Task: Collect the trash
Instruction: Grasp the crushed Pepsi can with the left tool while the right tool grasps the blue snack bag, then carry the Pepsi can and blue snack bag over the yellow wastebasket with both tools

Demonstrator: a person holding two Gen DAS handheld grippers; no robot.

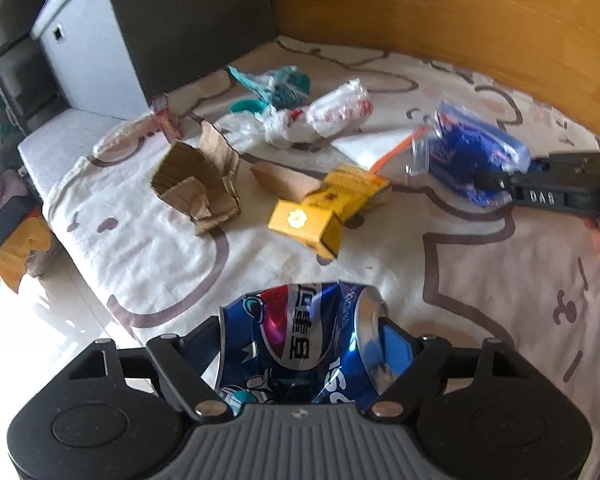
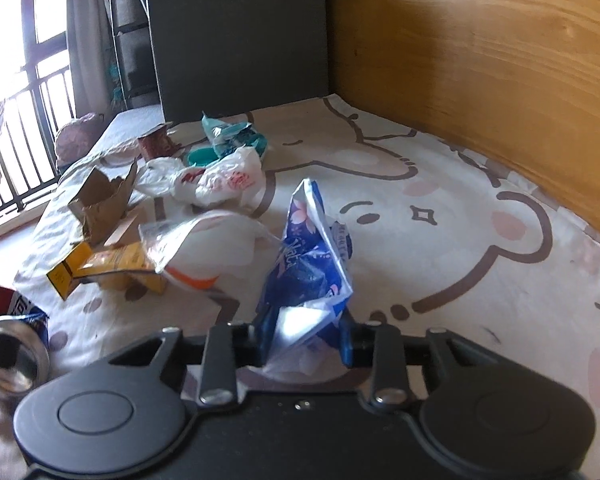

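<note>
My left gripper (image 1: 300,354) is shut on a crushed blue Pepsi can (image 1: 296,340) and holds it above the bed sheet; the can also shows at the left edge of the right wrist view (image 2: 12,332). My right gripper (image 2: 306,340) is shut on a crumpled blue plastic wrapper (image 2: 304,276), which also shows in the left wrist view (image 1: 472,160). A clear zip bag with an orange strip (image 2: 204,248) hangs beside the wrapper. On the bed lie a yellow box (image 1: 324,212), torn cardboard (image 1: 200,184), a white plastic bag (image 1: 328,114) and a teal wrapper (image 1: 276,88).
The bed has a cartoon-bear sheet (image 2: 440,240). A wooden headboard (image 2: 480,60) runs along the right side. A dark cabinet (image 2: 240,36) stands at the far end. A small red carton (image 1: 166,118) stands near the far left bed edge. The floor (image 1: 40,320) lies to the left.
</note>
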